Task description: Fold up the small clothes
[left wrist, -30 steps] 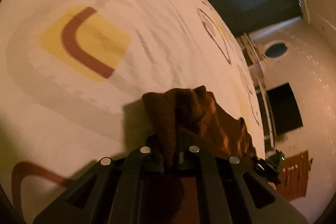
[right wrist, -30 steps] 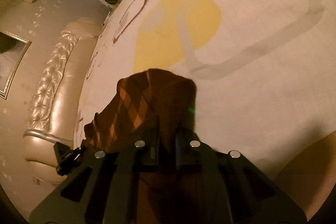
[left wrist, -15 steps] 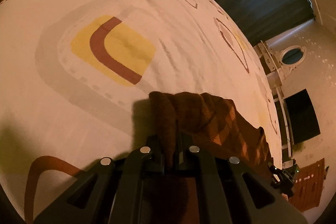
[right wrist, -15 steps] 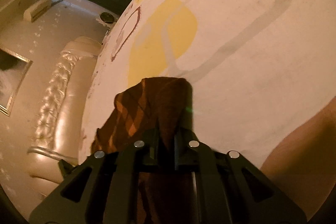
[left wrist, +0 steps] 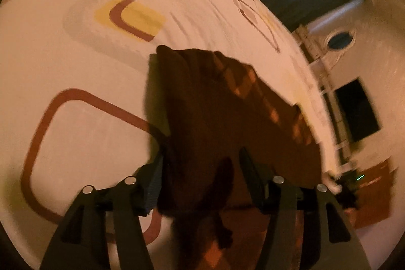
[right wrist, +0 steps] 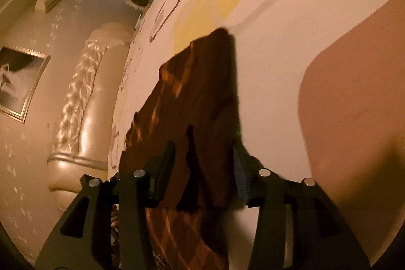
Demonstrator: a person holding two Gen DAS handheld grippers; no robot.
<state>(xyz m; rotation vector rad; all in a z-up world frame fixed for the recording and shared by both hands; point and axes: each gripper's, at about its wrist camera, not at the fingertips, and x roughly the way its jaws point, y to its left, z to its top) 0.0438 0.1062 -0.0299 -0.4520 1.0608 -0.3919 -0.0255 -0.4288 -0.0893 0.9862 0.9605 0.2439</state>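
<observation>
Both grippers have let go since a moment ago: the left gripper then pinched a corner of the brown garment, and its jaws have just been opening, so they now stand apart with the cloth lying loose between them, neither pad pressing on it. Likewise the right gripper, shut on the other corner before, has just been opening; its jaws stand parted and the brown garment runs between them untouched.

From the left gripper outward, the garment spreads away across the patterned bedsheet, dark brown with orange diamond checks showing on its right part. Its far corner ends short of the yellow patch with a maroon curve printed on the sheet. Left of the garment a maroon rounded outline is printed, its line passing under the cloth's shadow.

From the right gripper outward, the garment narrows to a point that reaches the edge of a yellow print on the bedsheet. Left of the garment, beyond the sheet's edge, stands a padded cream headboard.
</observation>
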